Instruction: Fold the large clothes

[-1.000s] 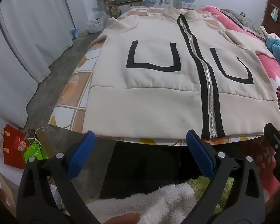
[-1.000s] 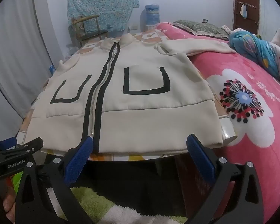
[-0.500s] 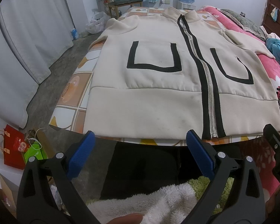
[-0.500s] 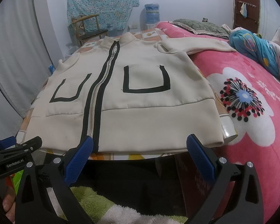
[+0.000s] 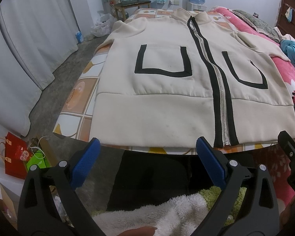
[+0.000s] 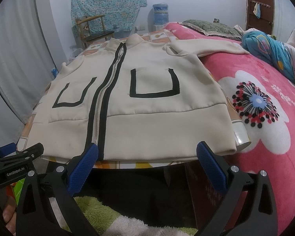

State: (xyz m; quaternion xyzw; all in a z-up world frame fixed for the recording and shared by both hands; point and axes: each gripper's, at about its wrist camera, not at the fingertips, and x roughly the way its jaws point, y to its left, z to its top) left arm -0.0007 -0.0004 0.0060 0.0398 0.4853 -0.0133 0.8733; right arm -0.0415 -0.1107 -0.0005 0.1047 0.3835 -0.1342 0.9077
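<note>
A cream zip-up jacket (image 5: 167,90) (image 6: 147,106) with black U-shaped pocket trim and a black-edged silver zipper lies flat, front up, on a table. Its hem runs along the near table edge. One sleeve (image 6: 206,46) stretches out onto the pink bed. My left gripper (image 5: 147,147) hangs open just short of the hem, left of the zipper, holding nothing. My right gripper (image 6: 147,153) is open too, in front of the hem to the right of the zipper's end. Each gripper shows at the edge of the other's view.
The table (image 5: 78,90) has an orange-and-white patterned cover. A pink floral bed (image 6: 265,106) adjoins it on the right, with a blue bundle (image 6: 269,47). A wooden chair (image 5: 127,2) and water dispenser (image 6: 160,13) stand behind. Red and green bags (image 5: 17,155) sit on the floor left.
Both grippers have edged slightly closer to the jacket's hem; the jacket has not moved and both stay open.
</note>
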